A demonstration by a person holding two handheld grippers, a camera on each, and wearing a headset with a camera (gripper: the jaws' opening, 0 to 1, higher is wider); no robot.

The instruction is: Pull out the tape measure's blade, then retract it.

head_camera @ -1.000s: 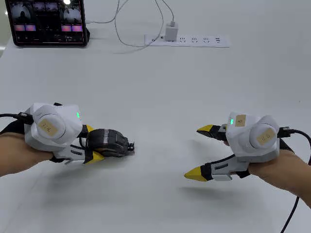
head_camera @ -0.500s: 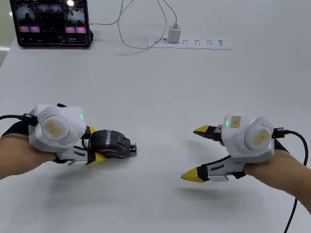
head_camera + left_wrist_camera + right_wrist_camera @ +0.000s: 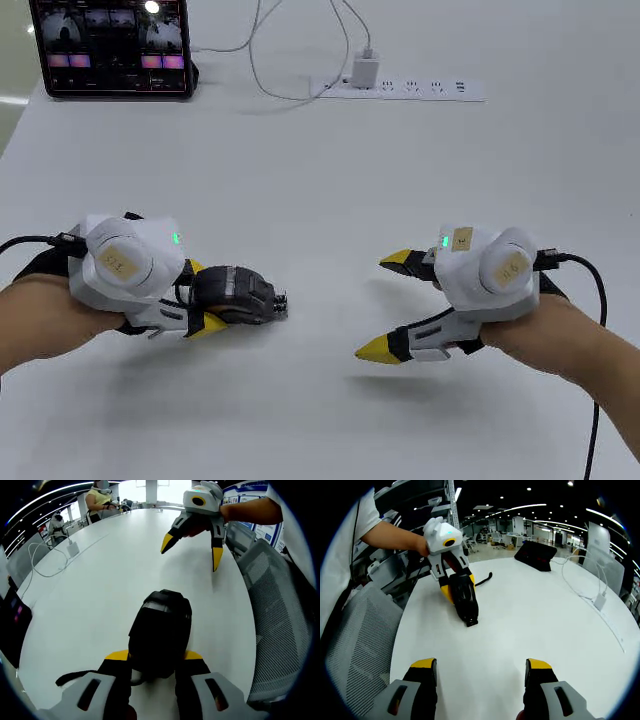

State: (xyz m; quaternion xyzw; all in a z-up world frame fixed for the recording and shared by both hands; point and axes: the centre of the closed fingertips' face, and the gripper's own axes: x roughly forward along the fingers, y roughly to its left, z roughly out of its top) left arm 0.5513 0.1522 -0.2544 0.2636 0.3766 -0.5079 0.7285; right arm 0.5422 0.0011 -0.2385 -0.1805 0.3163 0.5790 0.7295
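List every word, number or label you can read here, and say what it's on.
No text here can be read.
Tan stickers on the left gripper and right gripper: marks too small to read.
Tablet screen: blurred tiles, nothing legible.
Wall posters: blurred.
Tape measure: no label can be made out.

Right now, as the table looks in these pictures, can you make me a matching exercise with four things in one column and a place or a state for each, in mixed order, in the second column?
Column one:
1. tape measure
2. right gripper
3. tablet
4. power strip

Column two:
A. open, holding nothing
B. far left on the table, screen lit
C. clamped in the left gripper
D. far side of the table, with a white charger plugged in

Pairs: 1-C, 2-A, 3-B, 4-D
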